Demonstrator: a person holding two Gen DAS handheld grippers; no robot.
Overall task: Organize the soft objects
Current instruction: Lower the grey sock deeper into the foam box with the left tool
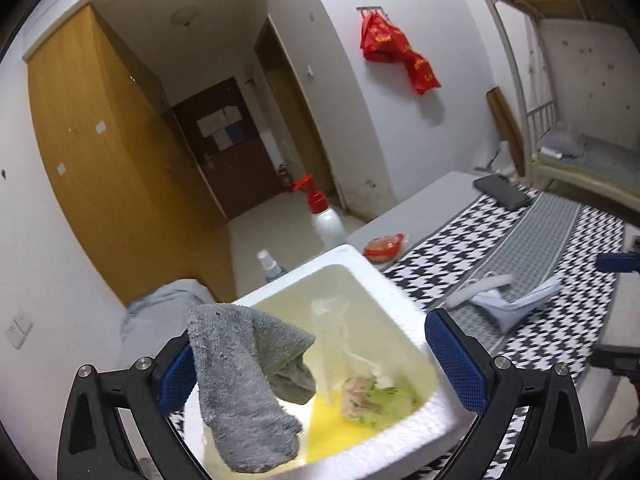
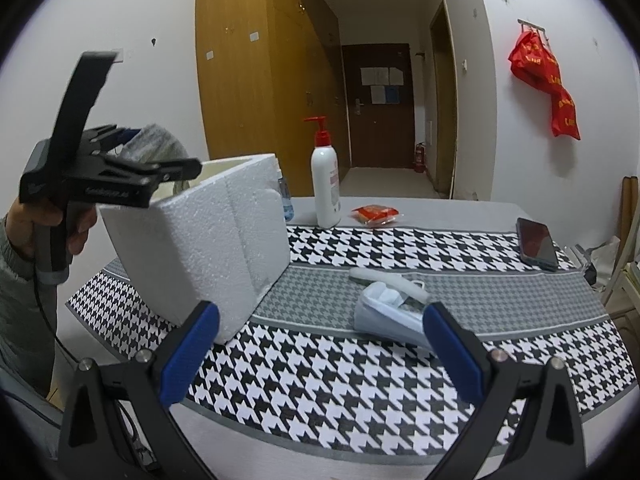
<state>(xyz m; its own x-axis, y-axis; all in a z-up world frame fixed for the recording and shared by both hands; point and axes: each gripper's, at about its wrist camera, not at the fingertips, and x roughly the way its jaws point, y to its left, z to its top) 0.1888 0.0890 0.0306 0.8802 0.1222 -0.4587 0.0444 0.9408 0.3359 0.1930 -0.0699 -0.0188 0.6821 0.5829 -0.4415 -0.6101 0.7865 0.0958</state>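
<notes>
A fuzzy grey terry sock [image 1: 244,392] hangs limp in the lower left of the left wrist view, draped against the left blue pad [image 1: 176,376] of the left gripper [image 1: 316,364], whose jaws are spread wide and not pinching it. Below sits a white, grainy foam box [image 1: 404,300], square and open-topped, with yellowish inner walls and crumpled soft items at the bottom. In the right wrist view, the right gripper [image 2: 320,352] is spread wide and empty above a houndstooth cloth [image 2: 360,380], near a pale plastic holder [image 2: 384,316].
</notes>
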